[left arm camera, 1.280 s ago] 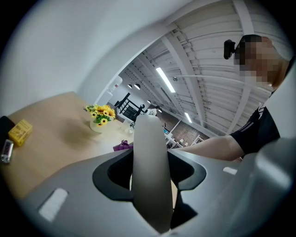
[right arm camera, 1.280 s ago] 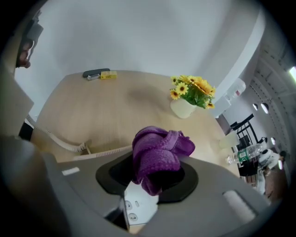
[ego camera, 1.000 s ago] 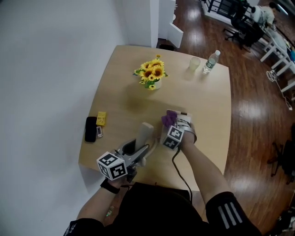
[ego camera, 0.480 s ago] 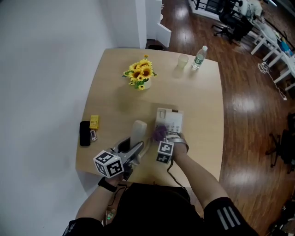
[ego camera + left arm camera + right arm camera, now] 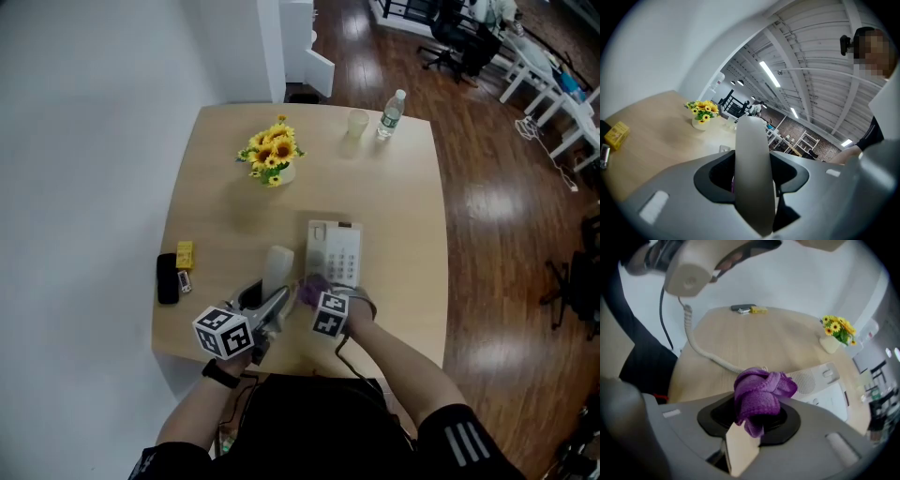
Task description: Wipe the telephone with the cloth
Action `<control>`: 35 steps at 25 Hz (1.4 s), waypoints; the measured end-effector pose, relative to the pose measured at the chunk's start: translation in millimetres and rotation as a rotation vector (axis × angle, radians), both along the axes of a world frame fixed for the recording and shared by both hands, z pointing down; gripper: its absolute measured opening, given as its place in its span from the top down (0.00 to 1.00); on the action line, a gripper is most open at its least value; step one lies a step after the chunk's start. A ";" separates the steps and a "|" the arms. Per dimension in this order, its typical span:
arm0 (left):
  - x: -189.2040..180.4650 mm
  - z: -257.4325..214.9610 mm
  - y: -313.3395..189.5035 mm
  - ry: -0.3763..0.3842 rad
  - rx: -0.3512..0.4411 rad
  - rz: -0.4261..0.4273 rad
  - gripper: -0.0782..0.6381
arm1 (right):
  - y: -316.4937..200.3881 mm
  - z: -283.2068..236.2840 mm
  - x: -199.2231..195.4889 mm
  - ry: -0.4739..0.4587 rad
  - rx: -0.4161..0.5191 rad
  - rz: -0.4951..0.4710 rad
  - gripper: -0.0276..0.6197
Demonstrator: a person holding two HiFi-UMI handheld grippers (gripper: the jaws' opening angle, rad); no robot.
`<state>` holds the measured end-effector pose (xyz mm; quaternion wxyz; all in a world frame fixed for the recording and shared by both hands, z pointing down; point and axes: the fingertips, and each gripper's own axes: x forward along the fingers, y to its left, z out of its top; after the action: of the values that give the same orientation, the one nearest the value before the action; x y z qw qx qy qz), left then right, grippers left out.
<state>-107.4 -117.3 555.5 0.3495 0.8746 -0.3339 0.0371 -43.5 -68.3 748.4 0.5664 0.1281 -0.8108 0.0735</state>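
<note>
The left claw [image 5: 751, 171] is clamped on the handset [image 5: 751, 138], raised off the counter [image 5: 216, 225]. The right claw [image 5: 757, 423] pinches the purple cloth [image 5: 761, 397], with the telephone base [image 5: 825, 385] just ahead of it. Wiping seems to be under way, and the next move probably calls for pressing the cloth onto the base.

The light wooden square table [image 5: 403, 216] with rounded corners stood on a dark plank floor [image 5: 506, 216], its left side along a white wall [image 5: 84, 141]. Toward the far edge rested a small white pot of yellow sunflowers [image 5: 268, 156]. Near the far right corner, a translucent plastic cup [image 5: 357, 123] stood just beside a clear water bottle with a white cap [image 5: 389, 112]. Near the middle lay a white telephone base [image 5: 335, 252], its pale coiled cord [image 5: 705, 354] trailing over the wood. By the left edge sat a flat black device [image 5: 168, 278], a little yellow box [image 5: 185, 254] and a tiny silver item [image 5: 185, 281], too small to identify.
</note>
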 end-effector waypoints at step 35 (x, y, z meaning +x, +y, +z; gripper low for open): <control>98.9 168.9 -101.0 -0.563 -0.197 -0.240 0.59 | 47.8 -180.0 162.6 -0.767 -0.002 0.733 0.74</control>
<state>-8.6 -218.3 724.5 0.3282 0.7465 -0.5129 0.2682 119.1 -20.5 568.5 0.1665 0.3666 -0.8616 0.3091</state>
